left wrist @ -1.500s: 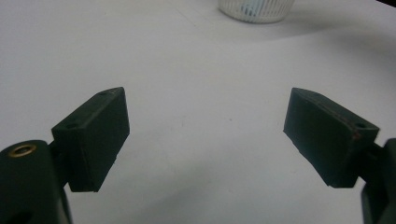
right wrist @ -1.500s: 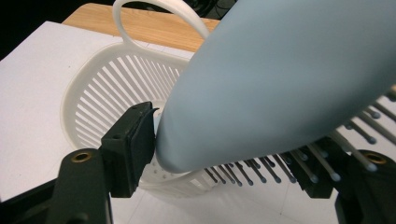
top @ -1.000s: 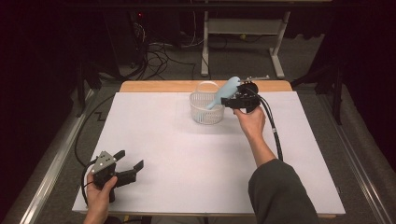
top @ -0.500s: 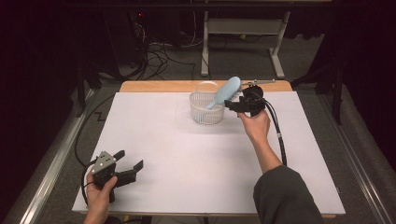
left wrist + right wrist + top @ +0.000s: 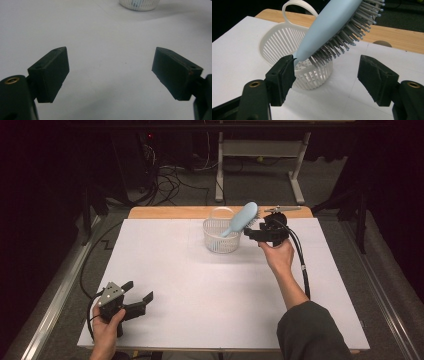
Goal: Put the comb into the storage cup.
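I see the white-covered table (image 5: 200, 285) spread across the high view, with a strip of bare wood along its far edge. Near that far edge, a little right of centre, stands the white slatted basket (image 5: 221, 236), upright, its loop handle rising at the back.

My right gripper (image 5: 256, 234) is held just beside the basket's right side, the hand below it and its black cable trailing back along the forearm. From the right gripper view its jaws are spread wide apart and grip nothing. My left gripper (image 5: 141, 300) sits well apart from all this, at the near left corner of the table, low over the white surface. In the left gripper view its jaws are likewise released, with bare table between them and the basket's base (image 5: 139, 4) far off at the top.

The light blue hairbrush (image 5: 241, 218) leans in the basket, handle end down inside and the bristled head sticking up and out over the right rim, tilted towards my right gripper. In the right gripper view the brush (image 5: 332, 27) passes just above the left jaw, bristles facing down and right; I cannot tell whether it touches that jaw.
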{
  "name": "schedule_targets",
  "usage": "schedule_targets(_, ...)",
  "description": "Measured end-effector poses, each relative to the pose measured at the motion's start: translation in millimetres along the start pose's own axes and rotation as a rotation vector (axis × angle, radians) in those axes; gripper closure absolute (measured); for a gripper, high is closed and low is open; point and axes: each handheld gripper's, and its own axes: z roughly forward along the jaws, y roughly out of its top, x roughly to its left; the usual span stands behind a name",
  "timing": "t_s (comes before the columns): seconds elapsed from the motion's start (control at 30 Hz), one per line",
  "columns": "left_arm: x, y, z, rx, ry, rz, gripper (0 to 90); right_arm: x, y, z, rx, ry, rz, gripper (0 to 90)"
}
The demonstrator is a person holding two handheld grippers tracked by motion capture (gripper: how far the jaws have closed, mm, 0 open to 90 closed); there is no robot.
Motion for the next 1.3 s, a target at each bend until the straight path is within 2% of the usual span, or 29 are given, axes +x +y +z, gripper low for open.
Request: schedule_targets(1.3, -0.6, -0.1, -0.1, 0.001, 0.006, -0.004, 15.3, -12.9, -13.9, -33.5, -0.045, 0.016, -0.022, 31.2)
